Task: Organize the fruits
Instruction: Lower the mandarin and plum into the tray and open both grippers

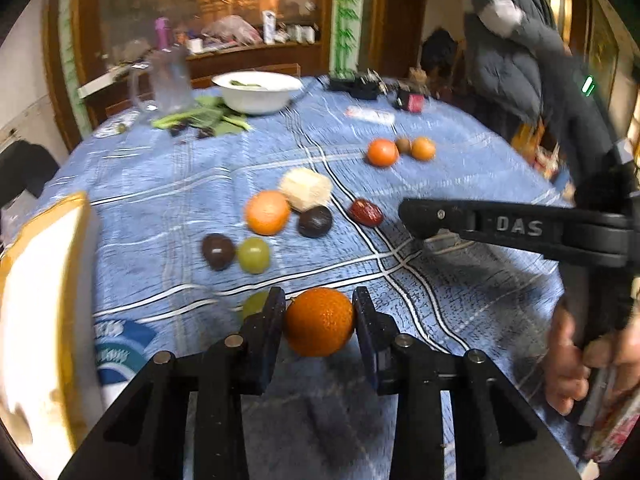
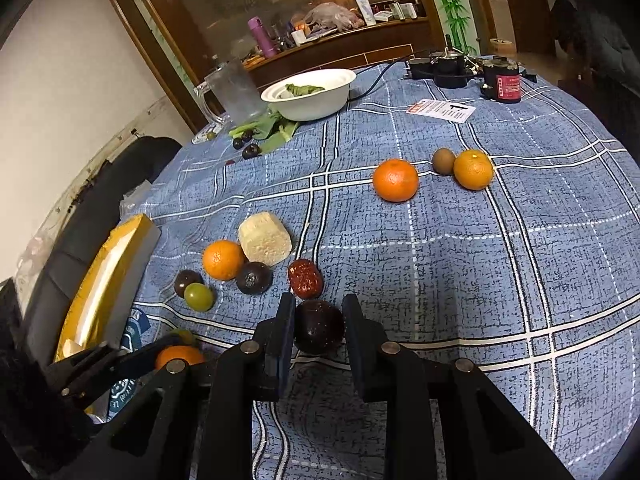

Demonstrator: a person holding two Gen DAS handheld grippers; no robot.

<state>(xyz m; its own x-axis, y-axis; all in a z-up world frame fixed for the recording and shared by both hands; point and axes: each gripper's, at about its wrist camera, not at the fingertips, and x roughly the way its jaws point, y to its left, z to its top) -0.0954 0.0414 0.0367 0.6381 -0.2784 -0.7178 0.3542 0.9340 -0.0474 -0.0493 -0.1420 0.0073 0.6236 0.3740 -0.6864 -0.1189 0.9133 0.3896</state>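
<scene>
Your left gripper (image 1: pixel 319 316) has its two dark pads pressed against the sides of an orange mandarin (image 1: pixel 319 322), low over the blue plaid tablecloth (image 1: pixel 160 200). That fruit is round, so it has no long axis to speak of; a small stem nub shows at its upper left. A green grape (image 1: pixel 255 304) sits just behind the left pad.

Your right gripper (image 2: pixel 318 324) is clamped on a dark purple fruit (image 2: pixel 319 332), also nearly round, with the pads snug on both sides. Just beyond it lies a red date (image 2: pixel 305 278), its long axis running away from you and slightly to the left.

Further out you have a loose cluster: a pale cut block (image 2: pixel 265 238) touching an orange (image 2: pixel 223 260), a dark round fruit (image 2: pixel 253 278) beside them, and another dark fruit (image 2: pixel 187 282) touching a second green grape (image 2: pixel 199 297). Well apart, toward the far right, two more oranges (image 2: pixel 395 180) flank a small brown kiwi (image 2: pixel 444 161).

At the table's far edge stand a white bowl (image 2: pixel 310 94) holding greens and a frosted glass mug (image 2: pixel 232 92). A gold-edged box (image 2: pixel 104 288) leans at your left. Behind the table a wood-framed glass partition fronts a cluttered shelf.
</scene>
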